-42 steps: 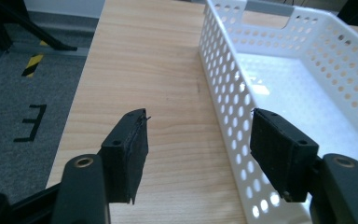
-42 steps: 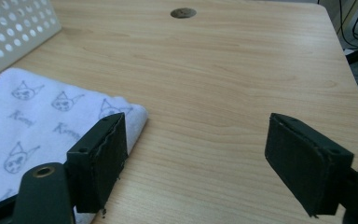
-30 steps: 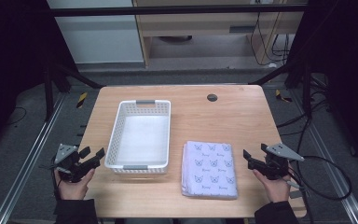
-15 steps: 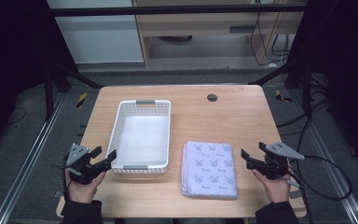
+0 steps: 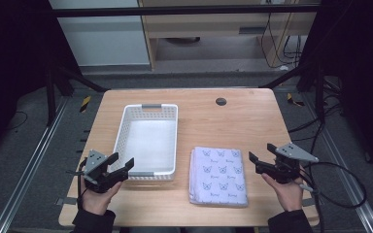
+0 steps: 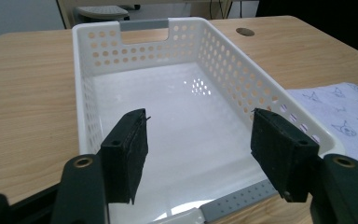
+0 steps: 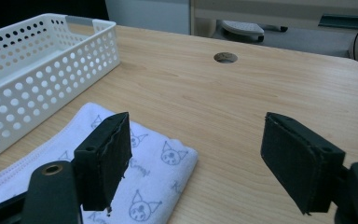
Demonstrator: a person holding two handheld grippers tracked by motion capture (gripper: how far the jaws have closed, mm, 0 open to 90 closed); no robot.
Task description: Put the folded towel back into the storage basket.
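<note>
White cotton with a small purple cat print: the folded cloth [image 5: 218, 175] lies flat at the lower middle of the high view, its left edge just beside the white perforated plastic basket [image 5: 148, 174], which stands empty at centre left on the pale wooden table [image 5: 243, 121]. To my eye the job is to get that cloth into the basket, and this is the approach: nothing is gripped yet.

The right gripper [image 5: 260, 164] hovers at the lower right, near the cloth's right edge but apart from it, jaws spread wide with nothing between them; in the right gripper view the cloth's corner [image 7: 168, 161] sits just beyond its left pad. The left gripper [image 5: 121, 167], also spread and empty, is at the lower left, at the basket's near end.

Next, the right gripper likely needs to drop and close on the cloth's edge.
</note>
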